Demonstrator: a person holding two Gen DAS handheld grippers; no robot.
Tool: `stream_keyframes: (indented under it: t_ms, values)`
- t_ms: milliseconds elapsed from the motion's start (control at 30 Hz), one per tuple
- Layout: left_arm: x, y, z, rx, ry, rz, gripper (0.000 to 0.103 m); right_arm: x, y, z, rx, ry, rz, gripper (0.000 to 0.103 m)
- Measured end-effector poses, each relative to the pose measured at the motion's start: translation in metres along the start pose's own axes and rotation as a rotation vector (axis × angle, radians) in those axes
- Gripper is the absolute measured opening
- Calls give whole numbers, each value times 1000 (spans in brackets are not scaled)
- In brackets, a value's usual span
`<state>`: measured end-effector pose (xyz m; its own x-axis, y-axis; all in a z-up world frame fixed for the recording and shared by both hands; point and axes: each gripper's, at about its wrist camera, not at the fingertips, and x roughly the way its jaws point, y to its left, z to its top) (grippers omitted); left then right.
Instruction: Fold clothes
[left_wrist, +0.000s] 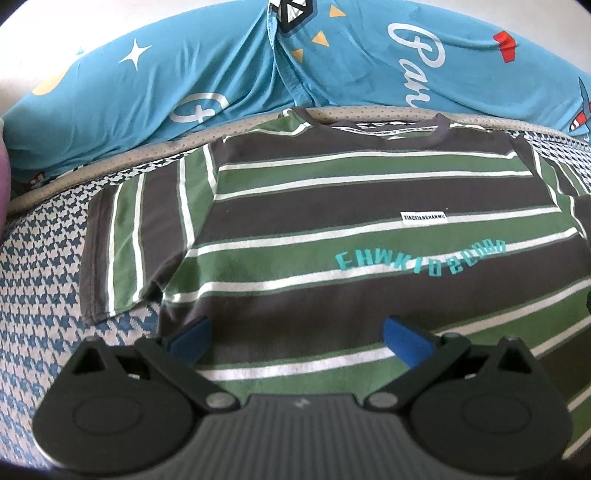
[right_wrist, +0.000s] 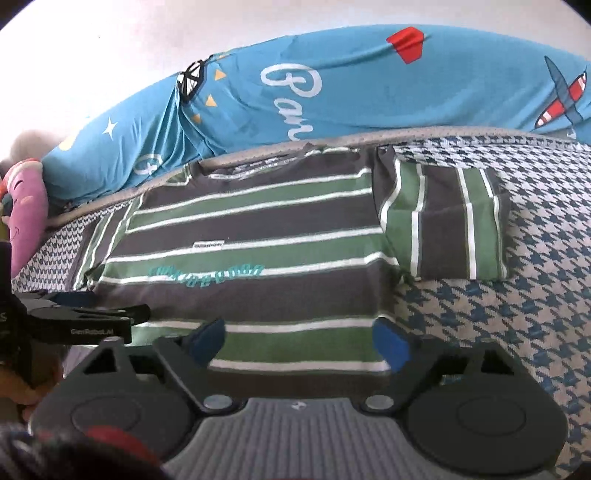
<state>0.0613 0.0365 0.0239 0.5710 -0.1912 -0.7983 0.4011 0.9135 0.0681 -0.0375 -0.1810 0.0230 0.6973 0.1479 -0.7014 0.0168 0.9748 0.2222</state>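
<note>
A grey, green and white striped T-shirt (left_wrist: 332, 206) lies flat and face up on a houndstooth bed cover (left_wrist: 44, 266), collar away from me and both sleeves spread out. Teal lettering runs across its chest. My left gripper (left_wrist: 297, 338) hovers open above the shirt's lower left part, nothing between its blue pads. In the right wrist view the same T-shirt (right_wrist: 258, 236) shows with its right sleeve (right_wrist: 450, 221) laid out sideways. My right gripper (right_wrist: 299, 343) is open over the hem near the lower right corner. The left gripper (right_wrist: 74, 317) appears at the left edge there.
Long blue pillows (left_wrist: 221, 74) with printed stars, letters and planes line the far side of the bed, behind a beige mattress edge (left_wrist: 110, 158). A pink plush toy (right_wrist: 26, 206) lies at the far left. Bare houndstooth cover (right_wrist: 517, 314) stretches to the right of the shirt.
</note>
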Motion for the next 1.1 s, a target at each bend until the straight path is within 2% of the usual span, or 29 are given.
stream_keyframes:
  t_ms: [33, 100, 167, 467, 633, 833, 867, 933, 1000, 1100]
  values:
    - [0, 0, 0, -2, 1, -1, 103, 0, 0, -1, 3, -6, 12, 78]
    - [1, 0, 0, -4, 2, -1, 103, 3, 1, -1, 3, -5, 41, 68]
    - [1, -1, -1, -7, 6, -3, 103, 7, 2, -3, 1, 8, 60, 64]
    - [3, 0, -5, -15, 13, -17, 103, 20, -1, -10, -52, 74, 58, 63]
    - [4, 12, -8, -25, 10, -3, 103, 24, -5, -15, -92, 100, 44, 62]
    - [3, 28, -14, -37, 5, 43, 103, 20, -6, -23, -122, 85, 51, 64]
    - [2, 31, -15, -46, 7, 48, 103, 20, -6, -24, -131, 86, 51, 65]
    - [1, 38, -17, -67, 14, 53, 103, 20, -3, -26, -151, 98, 58, 76]
    - [0, 42, -19, -89, 19, 49, 103, 20, 0, -28, -172, 116, 75, 93]
    - [-4, 44, -19, -98, 11, 86, 103, 18, 5, -31, -196, 130, 74, 99]
